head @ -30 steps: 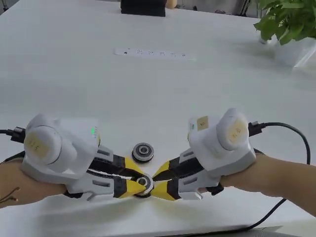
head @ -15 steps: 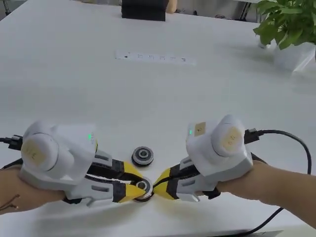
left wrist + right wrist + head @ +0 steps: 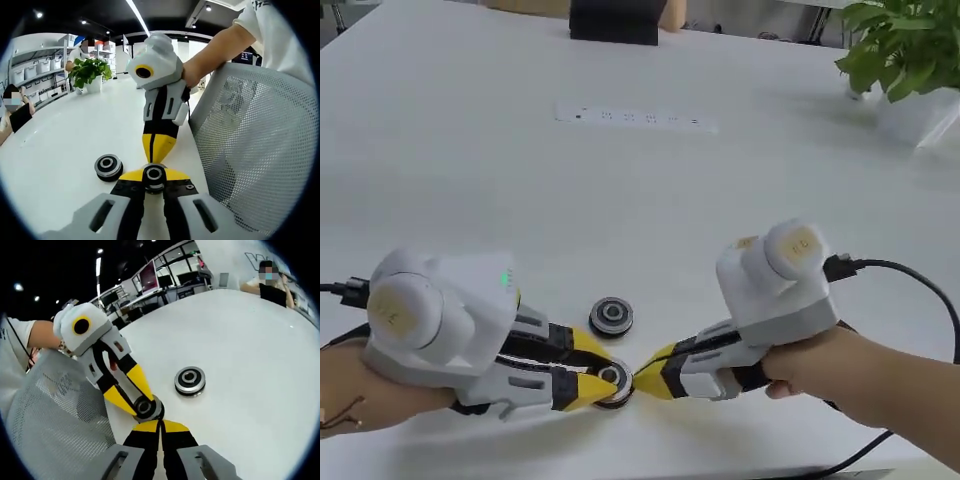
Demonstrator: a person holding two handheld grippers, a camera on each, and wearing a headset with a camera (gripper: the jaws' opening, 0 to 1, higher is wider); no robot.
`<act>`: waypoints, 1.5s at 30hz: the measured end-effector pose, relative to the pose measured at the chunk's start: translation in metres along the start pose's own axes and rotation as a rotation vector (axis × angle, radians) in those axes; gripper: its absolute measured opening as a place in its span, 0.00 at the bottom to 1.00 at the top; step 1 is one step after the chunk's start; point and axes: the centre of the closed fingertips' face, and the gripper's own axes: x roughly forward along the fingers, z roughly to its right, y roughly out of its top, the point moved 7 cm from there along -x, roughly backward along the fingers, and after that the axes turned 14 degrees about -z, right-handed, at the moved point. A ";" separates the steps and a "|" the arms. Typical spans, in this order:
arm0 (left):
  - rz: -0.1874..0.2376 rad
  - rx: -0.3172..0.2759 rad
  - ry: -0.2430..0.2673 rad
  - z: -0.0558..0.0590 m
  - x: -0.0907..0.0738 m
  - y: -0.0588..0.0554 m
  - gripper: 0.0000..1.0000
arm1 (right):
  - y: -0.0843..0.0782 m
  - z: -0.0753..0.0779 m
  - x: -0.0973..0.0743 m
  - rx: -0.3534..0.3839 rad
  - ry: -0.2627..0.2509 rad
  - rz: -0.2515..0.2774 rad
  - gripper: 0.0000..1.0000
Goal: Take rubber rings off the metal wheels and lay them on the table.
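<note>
L gripper jaws are clamped on 1 metal wheel, 1 yellow tip each side of it, pinning it flat on the table right by the near edge; my read is this is the bracing hold, so the wheel can't slide or spin while the other tool works its rim. R gripper jaws look closed, yellow tips together w/ just a thin seam between, nose pushed up against the held wheel's rim from the opposite side. Can't tell if they've got a lip of the rubber pinched or are just butting against it, too small to see. Prob the point of the narrow closed nose is to dig under the ring and peel it. No ring is lying loose on the table, so by the look of it the job is at its 1st wheel. The 2nd wheel sits flat just beyond the held one, apart from both tools, w/ its rubber ring showing as a dark band round the side. Pose: both grippers come in low and nearly level w/ the tabletop, angled inward so their noses meet in a shallow V at the wheel. L hand is at the near left w/ the gripper body lying broad side up; R hand grips from the near right, body rolled more upright, cable trailing off behind it
</note>
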 end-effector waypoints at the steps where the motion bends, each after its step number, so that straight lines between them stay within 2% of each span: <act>1: 0.002 -0.002 0.001 0.000 0.000 0.000 0.08 | 0.000 0.002 -0.001 0.012 0.003 0.013 0.00; 6: 0.011 -0.008 0.007 0.000 0.000 -0.001 0.08 | -0.002 0.003 -0.001 0.080 0.042 0.028 0.00; 13: 0.015 -0.002 0.001 0.000 0.000 -0.001 0.08 | -0.004 0.005 -0.004 0.247 0.157 0.065 0.00; 18: 0.012 0.001 0.002 0.000 0.001 0.000 0.08 | -0.005 0.005 -0.005 0.274 0.175 0.066 0.00; 21: 0.020 -0.001 0.003 0.000 0.001 -0.001 0.08 | -0.002 0.002 -0.008 0.315 0.211 0.085 0.00; 30: 0.016 -0.001 0.019 0.001 0.002 0.000 0.08 | 0.000 -0.001 -0.007 0.340 0.221 0.084 0.00; 45: 0.019 -0.005 0.014 0.001 0.003 0.001 0.08 | 0.002 -0.004 -0.008 0.349 0.248 0.092 0.00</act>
